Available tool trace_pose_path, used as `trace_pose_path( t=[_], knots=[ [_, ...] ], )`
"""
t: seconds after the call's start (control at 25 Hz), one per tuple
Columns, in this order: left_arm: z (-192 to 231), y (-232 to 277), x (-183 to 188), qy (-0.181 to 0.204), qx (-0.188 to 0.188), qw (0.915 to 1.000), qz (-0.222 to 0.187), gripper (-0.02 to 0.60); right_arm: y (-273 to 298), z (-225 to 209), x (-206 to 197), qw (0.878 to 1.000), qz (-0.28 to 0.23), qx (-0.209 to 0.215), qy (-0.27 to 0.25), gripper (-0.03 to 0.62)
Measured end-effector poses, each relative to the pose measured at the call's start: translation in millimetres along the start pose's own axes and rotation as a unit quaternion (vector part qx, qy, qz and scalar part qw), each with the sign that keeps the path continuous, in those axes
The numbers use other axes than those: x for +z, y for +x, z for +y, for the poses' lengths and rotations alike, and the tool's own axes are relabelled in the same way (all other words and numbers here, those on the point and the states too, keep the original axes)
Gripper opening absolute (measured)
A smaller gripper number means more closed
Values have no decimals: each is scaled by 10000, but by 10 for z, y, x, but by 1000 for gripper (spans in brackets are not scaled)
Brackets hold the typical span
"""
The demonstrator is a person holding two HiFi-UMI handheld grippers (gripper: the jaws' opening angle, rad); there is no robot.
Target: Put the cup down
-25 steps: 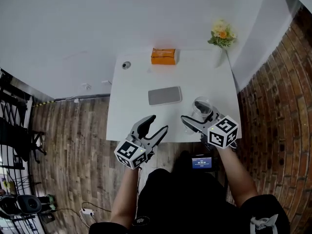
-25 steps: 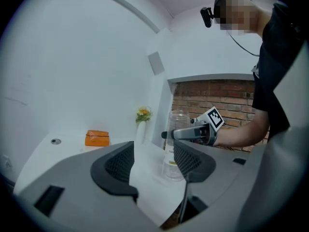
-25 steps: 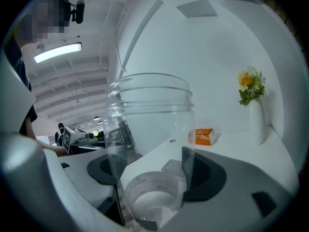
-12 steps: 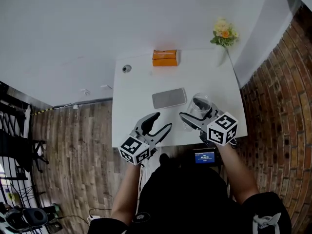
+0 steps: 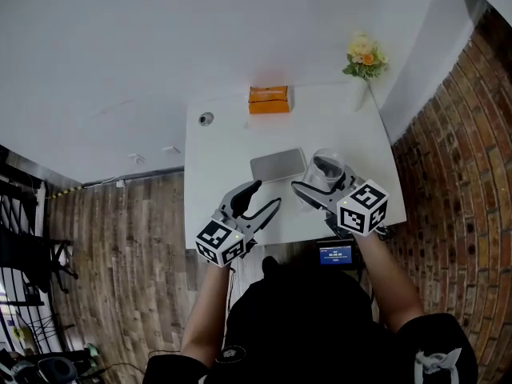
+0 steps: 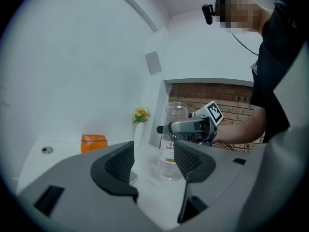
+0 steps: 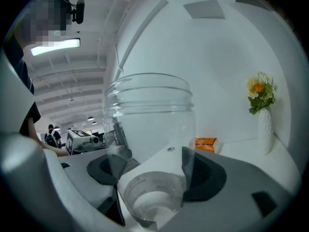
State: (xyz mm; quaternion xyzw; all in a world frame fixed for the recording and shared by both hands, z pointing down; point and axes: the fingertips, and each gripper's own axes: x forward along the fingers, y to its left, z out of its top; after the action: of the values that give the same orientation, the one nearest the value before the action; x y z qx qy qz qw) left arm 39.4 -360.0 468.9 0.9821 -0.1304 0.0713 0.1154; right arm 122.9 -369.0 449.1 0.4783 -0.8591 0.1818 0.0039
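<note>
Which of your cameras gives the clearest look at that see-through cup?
The right gripper view: the clear cup fills the frame, gripped between the jaws. The left gripper view shows it side-on, partly behind a jaw; the head view shows it small, from above.

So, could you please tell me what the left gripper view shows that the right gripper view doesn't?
Only the left gripper view: the right tongs clamped on the clear cup, seen from outside, and the brick wall. Only the right gripper view: the cup's inside, seen close up, and ceiling lights. Both: the cup, orange box, flower vase, white table.
</note>
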Motion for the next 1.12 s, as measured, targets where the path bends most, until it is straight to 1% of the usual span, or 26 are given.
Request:
trace_pose_path(
  t=[0.24, 0.36, 0.52, 0.68, 0.8, 1.0, 1.12],
  knots=[
    [79, 4, -1, -21, 82, 10000, -6, 262, 65, -51, -14, 10000, 66, 61, -6, 370],
    [117, -12, -8, -29, 151, 9999, 0, 262, 140, -82, -94, 9995, 257, 172, -56, 370],
    [220, -81, 1, -34, 320, 9995, -7, 262, 337, -178, -203, 9974, 588, 317, -282, 370],
    [377, -155, 24, -59, 497, 9987, -20, 262, 727, -279, -239, 9954, 702, 466, -466, 370],
    [467, -228, 7, -147, 646, 9978, -13, 262, 1102, -334, -285, 9947, 710, 581, -471, 370],
    [562, -360, -67, -307, 836, 9960, -16, 262, 1668, -433, -469, 9935, 814, 667, -424, 368],
    [628, -447, -98, -400, 963, 9945, -18, 261, 1891, -477, -586, 9922, 890, 678, -550, 370]
  ],
)
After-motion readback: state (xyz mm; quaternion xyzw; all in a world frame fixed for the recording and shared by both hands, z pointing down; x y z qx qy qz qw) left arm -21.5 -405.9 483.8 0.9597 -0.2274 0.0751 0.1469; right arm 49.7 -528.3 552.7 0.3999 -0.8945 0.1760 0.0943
